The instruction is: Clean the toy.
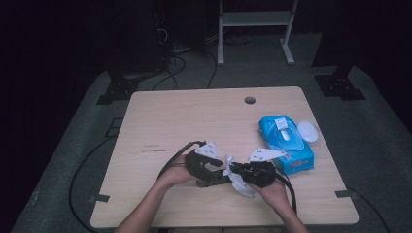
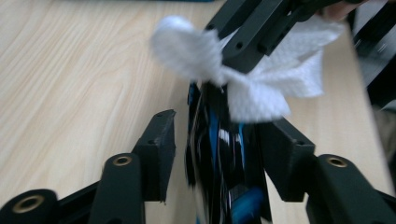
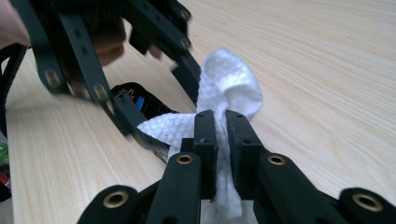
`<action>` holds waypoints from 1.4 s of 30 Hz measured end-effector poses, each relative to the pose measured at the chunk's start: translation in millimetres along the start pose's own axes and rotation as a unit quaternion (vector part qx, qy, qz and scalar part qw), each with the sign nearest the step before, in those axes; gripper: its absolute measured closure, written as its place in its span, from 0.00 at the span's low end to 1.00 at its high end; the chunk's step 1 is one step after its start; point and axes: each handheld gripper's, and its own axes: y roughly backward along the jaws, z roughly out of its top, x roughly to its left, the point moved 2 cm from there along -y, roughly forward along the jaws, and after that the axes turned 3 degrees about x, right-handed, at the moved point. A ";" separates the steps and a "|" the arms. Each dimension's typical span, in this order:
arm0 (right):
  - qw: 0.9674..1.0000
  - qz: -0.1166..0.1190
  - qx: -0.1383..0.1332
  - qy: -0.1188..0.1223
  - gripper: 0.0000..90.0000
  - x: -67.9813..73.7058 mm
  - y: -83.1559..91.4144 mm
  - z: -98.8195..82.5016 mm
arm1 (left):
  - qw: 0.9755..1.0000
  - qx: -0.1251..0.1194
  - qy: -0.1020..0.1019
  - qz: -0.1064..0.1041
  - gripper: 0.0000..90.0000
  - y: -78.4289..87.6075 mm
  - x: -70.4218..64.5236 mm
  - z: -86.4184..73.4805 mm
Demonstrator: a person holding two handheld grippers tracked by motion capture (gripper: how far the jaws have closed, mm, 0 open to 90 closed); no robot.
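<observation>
Both grippers meet near the table's front edge. My right gripper point(image 1: 234, 171) point(image 3: 222, 116) is shut on a crumpled white wipe point(image 1: 242, 186) point(image 3: 229, 79) point(image 2: 285, 70), which bulges out past its fingertips. My left gripper point(image 1: 217, 179) point(image 2: 220, 125) stands open around a glossy black item with blue marks point(image 2: 219, 158) point(image 3: 135, 95). The item stands on edge between the jaws, nearer the right one, with a gap at the left one. The wipe presses on the item's top end. What the item is I cannot tell.
A blue pack of wet wipes point(image 1: 286, 145) lies at the table's right, its white lid point(image 1: 308, 131) flipped open beside it. The wooden table point(image 1: 194, 116) has a cable hole point(image 1: 249, 100) at the back. Cables trail from both grippers.
</observation>
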 end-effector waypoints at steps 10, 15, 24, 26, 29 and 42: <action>1.000 -0.005 0.000 0.016 0.92 2.2 -0.1 -0.3 | 0.997 -0.048 0.058 -0.018 0.51 15.4 12.9 -15.0; 1.000 -0.007 -0.001 0.020 0.92 3.6 0.7 -1.1 | 0.997 -0.047 0.061 -0.024 0.50 12.7 9.4 -17.7; 0.999 0.001 -0.002 0.036 0.92 21.1 16.1 -15.3 | 0.999 -0.040 0.032 -0.020 0.45 4.6 -15.9 -22.2; 0.999 0.001 0.001 0.040 0.92 24.6 18.3 -18.6 | 0.999 -0.031 0.016 -0.014 0.45 2.9 -20.8 -21.9; 0.999 0.005 0.007 0.045 0.92 29.3 21.1 -24.7 | 1.000 -0.019 0.001 0.000 0.44 -0.7 -26.3 -21.5; 0.998 -0.011 0.040 0.041 0.91 26.2 33.1 -51.1 | 0.998 0.027 -0.040 0.031 0.30 -28.6 -48.7 -20.6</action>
